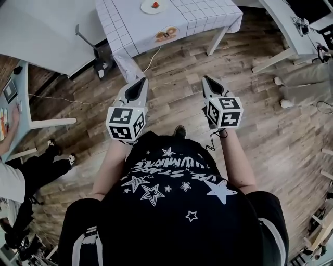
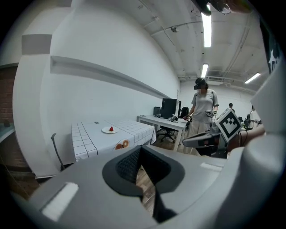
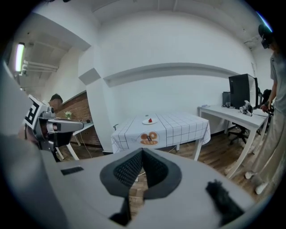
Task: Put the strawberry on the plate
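A red strawberry (image 1: pixel 155 5) lies on a small white plate (image 1: pixel 146 8) on a table with a checked white cloth (image 1: pixel 130 23), far ahead of me. Both grippers are held in the air over the wooden floor, well short of the table. My left gripper (image 1: pixel 141 81) and my right gripper (image 1: pixel 206 79) are both shut with nothing between the jaws. The left gripper view shows its jaws (image 2: pixel 141 147) closed, with the strawberry (image 2: pixel 111 129) on the plate (image 2: pixel 106 130) in the distance. Beyond the closed right gripper (image 3: pixel 142 150), the right gripper view also shows the strawberry (image 3: pixel 150 120) on its plate (image 3: pixel 145 122).
A doughnut print (image 1: pixel 166 35) marks the cloth's hanging front edge. A grey stand (image 1: pixel 96 52) is left of the table, white desks (image 1: pixel 291 31) at the right. A person with a headset (image 2: pixel 203 107) stands by a desk; another person (image 1: pixel 21 171) is at my left.
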Motion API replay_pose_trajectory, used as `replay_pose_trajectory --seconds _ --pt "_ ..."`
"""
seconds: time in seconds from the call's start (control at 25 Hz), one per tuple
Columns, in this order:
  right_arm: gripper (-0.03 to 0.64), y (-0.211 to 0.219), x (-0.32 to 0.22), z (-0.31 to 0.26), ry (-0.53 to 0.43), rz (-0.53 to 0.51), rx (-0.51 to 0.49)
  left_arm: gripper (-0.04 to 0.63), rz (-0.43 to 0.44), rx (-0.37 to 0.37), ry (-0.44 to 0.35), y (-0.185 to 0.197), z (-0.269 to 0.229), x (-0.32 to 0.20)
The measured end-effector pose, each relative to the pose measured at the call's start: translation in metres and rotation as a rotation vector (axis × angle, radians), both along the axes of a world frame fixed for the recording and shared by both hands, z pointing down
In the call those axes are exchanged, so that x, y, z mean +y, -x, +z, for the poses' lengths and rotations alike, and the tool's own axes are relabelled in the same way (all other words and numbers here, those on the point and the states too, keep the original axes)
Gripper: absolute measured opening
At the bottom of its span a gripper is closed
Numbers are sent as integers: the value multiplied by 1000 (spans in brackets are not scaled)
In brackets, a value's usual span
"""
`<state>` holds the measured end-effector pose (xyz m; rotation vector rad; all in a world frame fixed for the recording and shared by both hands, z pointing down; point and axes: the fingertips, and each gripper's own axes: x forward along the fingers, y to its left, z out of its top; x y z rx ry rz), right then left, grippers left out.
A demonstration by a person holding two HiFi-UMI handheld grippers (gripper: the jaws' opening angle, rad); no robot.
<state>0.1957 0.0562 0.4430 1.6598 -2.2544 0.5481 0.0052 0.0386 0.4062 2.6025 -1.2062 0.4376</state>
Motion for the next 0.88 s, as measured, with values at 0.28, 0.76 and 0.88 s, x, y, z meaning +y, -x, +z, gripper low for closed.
replay_pose_trajectory --seconds 0.28,0.76,0.88 --pt "14 52 6 -6 11 14 20 9 48 18 -17 44 -12 12" --pt "14 167 30 -11 8 45 78 9 93 55 -22 153 -9 13" --pt "14 183 37 -10 6 76 90 9 132 47 -28 167 -5 15"
